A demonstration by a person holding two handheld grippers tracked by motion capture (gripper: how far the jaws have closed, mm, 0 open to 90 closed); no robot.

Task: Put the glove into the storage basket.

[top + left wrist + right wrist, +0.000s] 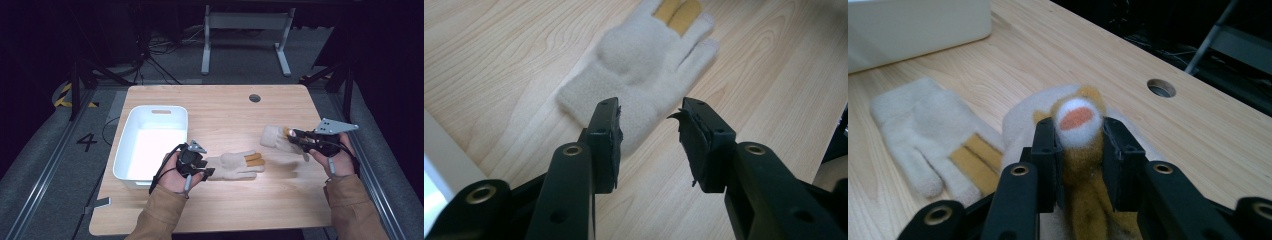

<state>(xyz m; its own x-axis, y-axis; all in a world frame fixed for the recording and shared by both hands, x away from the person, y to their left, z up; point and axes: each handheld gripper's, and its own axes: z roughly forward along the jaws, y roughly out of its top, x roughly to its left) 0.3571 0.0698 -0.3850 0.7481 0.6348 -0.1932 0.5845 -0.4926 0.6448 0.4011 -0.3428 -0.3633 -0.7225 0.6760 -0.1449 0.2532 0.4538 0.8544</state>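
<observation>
High view, progress: I judge the job to be moving both cream gloves into the white bin (131, 129) at the desk's left edge. Neither is in it yet, so nearly all of it is left.
High view, right tongs: my right gripper (296, 135), near the desk's right edge, is clenched on the finger end of the right-hand glove (274, 137). That glove looks partly raised, though I cannot tell whether its far end has left the wood.
High view, left tongs: my left gripper (203, 165) sits just beside the bin, at the cuff of the flat glove (235, 165), which lies mid-desk toward the near edge.
Left gripper view, tongs: the jaws stand released, apart, with only bare wood and the glove's cuff edge beyond them. Nothing is gripped.
Left gripper view, extra: here the flat glove (644, 65) shows its two mustard fingers and grey fingertips, and a sliver of the bin (444, 160) at the left. The high view cannot settle that the cuff is not yet pinched; this one does.
Right gripper view, tongs: the pads (1045, 150) press a mustard finger with a white-and-orange tip, so the grasp is on one finger, not the whole glove.
Right gripper view, extra: it also shows the cable hole (1161, 88) by the far edge, and the flat glove lying well apart.
</observation>
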